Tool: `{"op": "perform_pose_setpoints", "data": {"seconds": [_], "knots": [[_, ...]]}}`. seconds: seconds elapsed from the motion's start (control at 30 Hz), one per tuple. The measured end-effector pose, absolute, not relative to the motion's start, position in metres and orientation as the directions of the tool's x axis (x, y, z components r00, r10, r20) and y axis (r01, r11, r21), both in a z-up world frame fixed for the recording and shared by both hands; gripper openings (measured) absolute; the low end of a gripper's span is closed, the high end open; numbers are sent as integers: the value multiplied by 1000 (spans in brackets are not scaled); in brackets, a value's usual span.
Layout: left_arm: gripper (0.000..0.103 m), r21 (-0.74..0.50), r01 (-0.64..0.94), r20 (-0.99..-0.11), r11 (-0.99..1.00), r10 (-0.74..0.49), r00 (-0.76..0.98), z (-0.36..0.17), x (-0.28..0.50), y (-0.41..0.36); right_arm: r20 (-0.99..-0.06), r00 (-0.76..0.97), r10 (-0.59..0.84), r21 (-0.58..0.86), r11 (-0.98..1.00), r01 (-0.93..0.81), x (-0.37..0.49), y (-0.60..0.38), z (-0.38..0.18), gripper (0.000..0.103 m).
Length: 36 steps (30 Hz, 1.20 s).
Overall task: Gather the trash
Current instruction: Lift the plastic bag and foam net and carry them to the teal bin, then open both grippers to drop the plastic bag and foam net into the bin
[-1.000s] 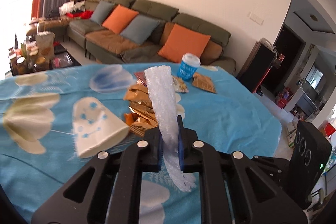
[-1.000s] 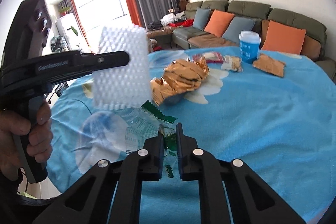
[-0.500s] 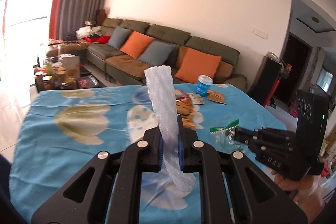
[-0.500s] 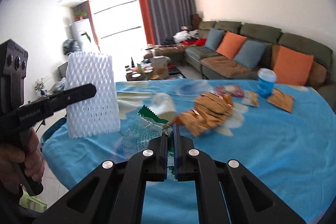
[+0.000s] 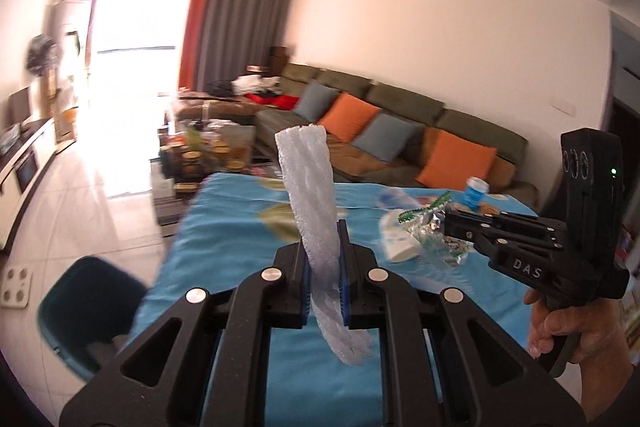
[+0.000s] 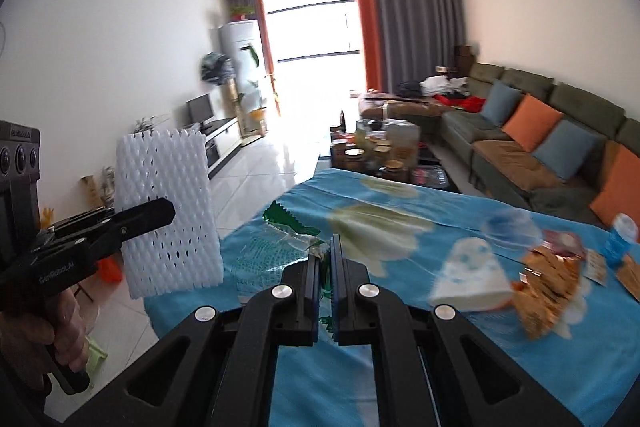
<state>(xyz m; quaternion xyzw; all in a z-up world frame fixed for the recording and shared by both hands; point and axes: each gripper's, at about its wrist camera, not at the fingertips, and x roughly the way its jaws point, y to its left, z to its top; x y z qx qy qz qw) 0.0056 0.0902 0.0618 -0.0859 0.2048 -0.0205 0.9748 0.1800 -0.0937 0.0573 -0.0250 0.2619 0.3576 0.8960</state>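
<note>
My left gripper [image 5: 324,227] is shut on a white foam net sleeve [image 5: 310,183], which stands up between its pads; the right wrist view shows that sleeve [image 6: 168,215] held at the left. My right gripper [image 6: 330,243] is shut on a clear plastic wrapper with green edging [image 6: 280,239], held above the blue tablecloth [image 6: 440,367]. In the left wrist view the same wrapper [image 5: 424,227] hangs from the right gripper's tips at the right. Orange snack packets [image 6: 548,287] and a blue paper cup [image 6: 620,239] lie on the table's right side.
A teal bin [image 5: 84,311] stands on the floor at the table's left corner. A white cone-shaped paper [image 6: 468,279] lies on the cloth. A coffee table with jars [image 6: 380,155] and a green sofa [image 6: 540,131] stand beyond the table.
Both grippers have swung left and lifted away from the table's middle, carrying the foam sleeve and the wrapper. The wrapper has come up off the cloth. The bin has come into view.
</note>
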Motion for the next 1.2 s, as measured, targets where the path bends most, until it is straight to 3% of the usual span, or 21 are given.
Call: {"op": "perform_pose_setpoints", "data": {"seconds": [0.2, 0.6, 0.87, 1.2], "knots": [[11, -151, -148, -394, 977, 78, 916, 59, -33, 152, -504, 523, 687, 135, 661, -738, 181, -18, 62, 3], [11, -150, -412, -471, 899, 301, 829, 26, -100, 283, -606, 324, 726, 142, 500, -855, 183, 124, 48, 3], [11, -157, -489, -530, 858, 344, 775, -3, -121, 342, -680, 245, 691, 112, 428, -897, 178, 199, 29, 3], [11, -171, -517, -595, 839, 330, 733, -39, -76, 354, -749, 196, 632, 96, 398, -913, 190, 251, 0, 3]]}}
